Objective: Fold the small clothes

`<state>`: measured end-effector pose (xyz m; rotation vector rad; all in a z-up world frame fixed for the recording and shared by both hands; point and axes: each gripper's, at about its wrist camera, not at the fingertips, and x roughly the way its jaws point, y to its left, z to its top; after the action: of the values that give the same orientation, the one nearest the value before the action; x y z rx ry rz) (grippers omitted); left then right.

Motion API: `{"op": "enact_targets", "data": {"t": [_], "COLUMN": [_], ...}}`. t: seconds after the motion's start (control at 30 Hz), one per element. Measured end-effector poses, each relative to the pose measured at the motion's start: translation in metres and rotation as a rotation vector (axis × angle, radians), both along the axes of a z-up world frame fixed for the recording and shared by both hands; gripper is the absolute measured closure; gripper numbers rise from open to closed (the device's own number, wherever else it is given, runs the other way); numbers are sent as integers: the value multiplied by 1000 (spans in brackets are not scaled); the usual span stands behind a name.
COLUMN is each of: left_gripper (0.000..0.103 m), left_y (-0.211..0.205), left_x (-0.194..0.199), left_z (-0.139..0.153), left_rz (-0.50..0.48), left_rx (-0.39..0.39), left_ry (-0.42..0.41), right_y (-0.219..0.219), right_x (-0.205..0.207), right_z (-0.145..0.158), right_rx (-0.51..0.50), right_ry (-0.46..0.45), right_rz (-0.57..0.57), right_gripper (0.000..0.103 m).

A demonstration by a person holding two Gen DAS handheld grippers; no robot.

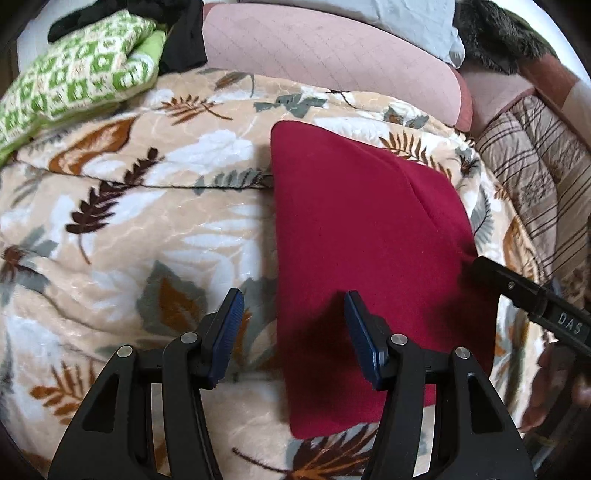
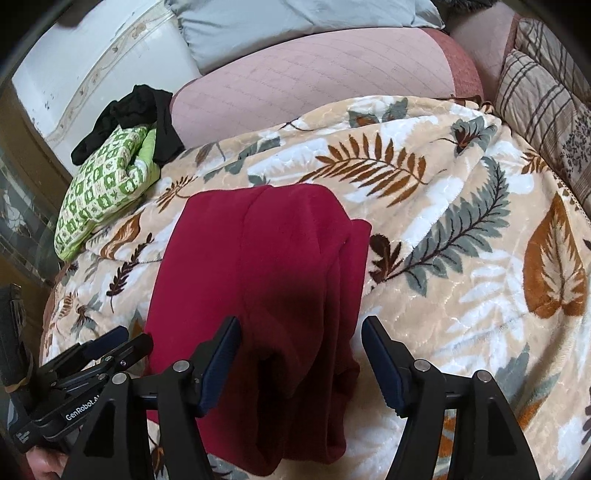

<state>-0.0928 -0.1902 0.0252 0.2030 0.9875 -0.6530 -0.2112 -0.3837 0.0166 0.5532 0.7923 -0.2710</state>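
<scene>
A bed covered by a leaf-print blanket (image 1: 155,236) is seen from two gripper cameras, both angled down at it.

In the left wrist view, a green-and-white patterned cloth (image 1: 81,70) is bunched at the far left, with a black garment (image 1: 184,40) just beside it. A pink quilted cushion (image 1: 332,62) is laid across the top, and a grey pillow (image 1: 406,22) is set behind it. The left gripper (image 1: 293,314) is held low over the blanket with its jaws apart — nothing is pressed between the blue pads, though the left edge of the red garment (image 1: 362,240) is seen lying between them. The garment is spread flat on the blanket, right of centre, folded into a tall narrow shape. At its right edge the tip of the right gripper (image 1: 480,264) is seen; contact cannot be told. A striped cushion (image 1: 535,173) is placed at the far right.

In the right wrist view, the left gripper (image 2: 114,341) is seen at the lower left beside the garment's left edge. The red garment (image 2: 258,277) is shown with layered folds along its right side. The right gripper (image 2: 301,332) is held over its near end — jaws wide, no pad pressed on the cloth. The leaf blanket (image 2: 461,240) is spread out to the right.
</scene>
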Motion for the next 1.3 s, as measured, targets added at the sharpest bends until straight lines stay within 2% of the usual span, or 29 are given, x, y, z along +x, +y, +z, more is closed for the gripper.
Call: {"op": "enact_targets", "data": {"t": [0.1,0.2,0.3,0.57,0.8,0.83,0.87,0.9,0.93,1.0,1.1,1.17,1.3], "left_gripper": [34,34,34,34,34,34,34,34,34,34,34,34,34], "left_y": [-3,-6,-9,-7,2,0,-1,-2,-2,-2,-4,-6,-7], "left_x": [10,17,16,10,-9,-12,-15,-18,-21,-26,-33,-36,-41], "left_z": [-5,-8,-5,0,1,-1,-2,-3,-4,-3,-3,-7,-12], "left_rz": [-3,-3,-6,-9,-27,-33,-38,-40,-41,-53,-62,-69,-65], "left_rx": [-34,-48,-39,-23,15,28,40,51,57,58,66,72,75], "left_ry": [46,70,48,31,-13,-22,-32,-41,-45,-43,-56,-51,-39], "right_y": [-6,-13,-13,-2,18,23,30,34,39,43,41,36,38], "right_x": [4,9,11,10,-13,-14,-12,-9,-7,-11,-24,-26,-17], "right_z": [-7,-16,-18,0,4,1,-3,-7,-11,-7,5,-2,-27], "right_rx": [29,59,73,20,24,26,25,11,-26,-47,-66,-50,-79], "right_ry": [4,9,5,-17,-7,-5,-2,12,35,12,-7,22,101], "right_rz": [-8,-8,-8,5,69,97,138,152,149,158,160,147,135], "right_gripper": [29,27,27,27,27,29,36,67,86,92,93,93,93]}}
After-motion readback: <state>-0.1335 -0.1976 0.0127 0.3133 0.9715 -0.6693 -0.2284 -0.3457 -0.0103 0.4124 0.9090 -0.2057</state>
